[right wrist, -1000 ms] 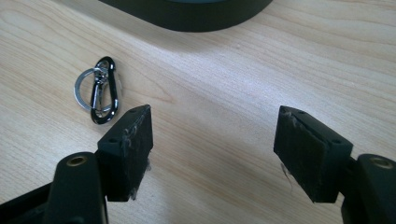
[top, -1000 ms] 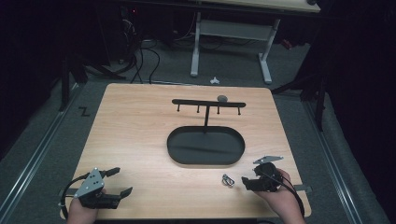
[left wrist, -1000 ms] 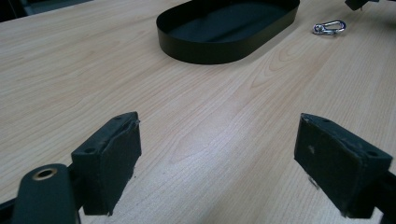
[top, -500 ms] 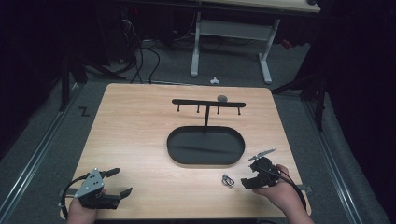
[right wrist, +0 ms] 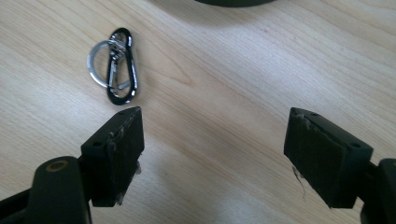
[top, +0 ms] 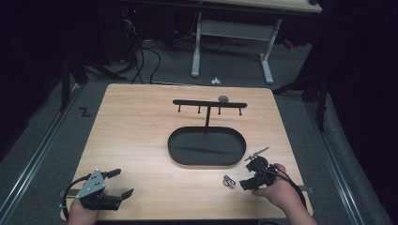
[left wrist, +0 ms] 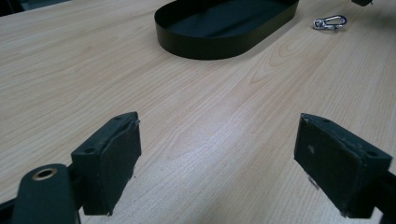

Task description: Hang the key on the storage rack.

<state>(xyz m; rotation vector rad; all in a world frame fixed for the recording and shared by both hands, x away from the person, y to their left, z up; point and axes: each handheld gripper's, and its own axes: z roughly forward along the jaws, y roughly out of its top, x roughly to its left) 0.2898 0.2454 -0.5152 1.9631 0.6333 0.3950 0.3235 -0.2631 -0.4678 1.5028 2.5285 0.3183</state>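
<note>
In the high view my right claw [top: 244, 180] sat low at the right of the frame, half buried under my hand [top: 274, 190], so I could hardly make out its tips there. The clip [top: 229, 181] was a tiny glint just left of it, too small to read in detail. A small grey thing [top: 223, 99] sat at the rack [top: 209, 104] near the middle of the frame; I couldn't tell what it was. The lower edge cut off both my forearms.

The right gripper view settled things. The tray [right wrist: 233, 2] was cropped to a dark sliver at the top edge. The clip [right wrist: 114, 65], a black carabiner with a silver ring through it, lay flat on the surface [right wrist: 243, 70] in the upper left, just beyond the tip of the left-hand pad [right wrist: 116, 154] and apart from it. The right claw [right wrist: 212, 156] stood spread wide, having just finished opening, with bare wood between the pads and nothing pinched or touched.

My left claw [top: 123, 183] rested at the lower left of the high view, also spread. In the left gripper view the left claw [left wrist: 217, 168] held nothing, with the tray [left wrist: 224, 28] at the top and the clip [left wrist: 330, 22] far off at the upper right.
</note>
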